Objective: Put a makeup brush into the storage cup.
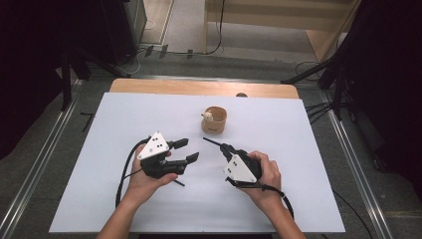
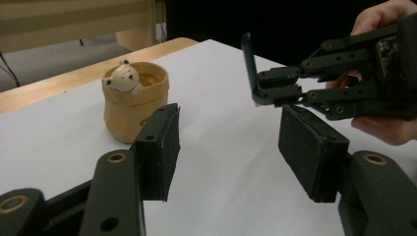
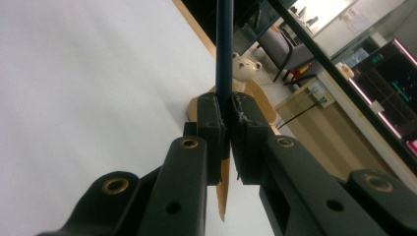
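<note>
White sheeting covers the surface [image 1: 149, 209], with a wood strip along its far edge and dark floor around it. Near the far middle stands a tan cup [image 1: 215, 121] with a small bear [image 1: 208, 116] leaning on its rim.

From the high view, the left gripper [image 1: 185, 150] lies on its side, jaws partly apart with nothing between them; the left gripper view confirms bare surface between its pads. The right gripper [image 1: 222, 146] is clamped on a dark pencil [image 1: 211, 142] whose end points toward the cup, stopping short of it.

Its own camera shows what the high view cannot: the pencil [image 3: 224, 54] is pinched between the pads, its sharpened wooden tip sticking out below them. The left gripper view shows the pencil [image 2: 249, 61] standing upright from those jaws.
</note>
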`<state>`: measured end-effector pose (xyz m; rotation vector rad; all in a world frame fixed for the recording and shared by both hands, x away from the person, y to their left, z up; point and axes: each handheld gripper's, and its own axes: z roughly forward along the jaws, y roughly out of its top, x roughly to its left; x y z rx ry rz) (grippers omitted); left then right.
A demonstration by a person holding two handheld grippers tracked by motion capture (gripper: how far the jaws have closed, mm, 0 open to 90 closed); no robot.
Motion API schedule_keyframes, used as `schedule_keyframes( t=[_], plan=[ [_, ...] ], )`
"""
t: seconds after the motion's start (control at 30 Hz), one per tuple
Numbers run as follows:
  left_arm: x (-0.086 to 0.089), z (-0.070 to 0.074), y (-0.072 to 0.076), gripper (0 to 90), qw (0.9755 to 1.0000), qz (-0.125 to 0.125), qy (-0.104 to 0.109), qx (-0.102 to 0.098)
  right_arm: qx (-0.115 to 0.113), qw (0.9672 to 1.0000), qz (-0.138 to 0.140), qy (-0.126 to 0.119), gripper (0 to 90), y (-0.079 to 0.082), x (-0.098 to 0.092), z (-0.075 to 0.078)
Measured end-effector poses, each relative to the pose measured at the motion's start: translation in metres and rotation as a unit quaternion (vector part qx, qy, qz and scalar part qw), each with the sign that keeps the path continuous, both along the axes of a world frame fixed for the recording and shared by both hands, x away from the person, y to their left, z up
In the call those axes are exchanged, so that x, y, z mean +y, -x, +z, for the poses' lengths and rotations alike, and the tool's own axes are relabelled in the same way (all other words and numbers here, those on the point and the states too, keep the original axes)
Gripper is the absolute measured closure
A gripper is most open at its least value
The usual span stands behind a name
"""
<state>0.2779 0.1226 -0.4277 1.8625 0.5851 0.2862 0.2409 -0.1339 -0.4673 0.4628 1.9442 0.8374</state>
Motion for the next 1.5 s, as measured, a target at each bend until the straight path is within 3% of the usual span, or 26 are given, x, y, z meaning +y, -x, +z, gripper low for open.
schedule_keyframes(
  t=[0.07,0.27,0.77,0.9,0.93,1.0,1.13,1.17,1.3,1.37,1.4,1.5],
  plan=[
    [-0.001,0.000,0.000,47.6,0.9999,-0.012,0.003,0.004,-0.006,0.9998,0.012,0.017,84.4,0.001,0.005,-0.002],
    [-0.002,0.001,-0.001,54.9,0.9997,-0.017,0.005,0.014,-0.019,0.9983,0.029,0.046,84.4,0.003,0.010,-0.005],
    [-0.003,0.001,-0.006,70.0,0.9980,-0.038,0.009,0.051,-0.030,0.9956,0.048,0.075,84.4,0.006,0.017,-0.008],
    [-0.003,0.000,-0.009,77.6,0.9964,-0.051,0.015,0.066,-0.031,0.9951,0.049,0.080,84.4,0.007,0.017,-0.009],
    [-0.004,-0.001,-0.009,85.2,0.9962,-0.050,0.012,0.070,-0.033,0.9948,0.051,0.082,84.4,0.006,0.017,-0.009],
    [-0.004,-0.001,-0.009,86.5,0.9959,-0.051,0.013,0.073,-0.032,0.9946,0.050,0.085,84.3,0.006,0.017,-0.009],
    [-0.003,-0.002,-0.010,86.7,0.9962,-0.050,0.006,0.071,-0.020,0.9954,0.054,0.077,83.4,0.005,0.017,-0.009],
    [-0.003,-0.002,-0.010,86.7,0.9965,-0.047,0.005,0.069,-0.008,0.9961,0.064,0.060,75.0,0.004,0.017,-0.010],
    [-0.002,-0.002,-0.010,86.8,0.9970,-0.041,0.005,0.066,-0.007,0.9973,0.060,0.042,64.7,0.003,0.017,-0.010],
    [-0.001,-0.002,-0.010,86.8,0.9973,-0.037,0.006,0.063,0.005,0.9978,0.065,0.013,54.8,0.003,0.017,-0.008],
    [0.000,-0.002,-0.011,86.8,0.9974,-0.036,0.007,0.063,0.005,0.9978,0.065,0.013,54.8,0.003,0.017,-0.008],
    [0.001,-0.002,-0.011,86.8,0.9980,-0.029,0.013,0.055,0.021,0.9961,0.084,-0.019,50.5,0.003,0.015,-0.007]
  ],
)
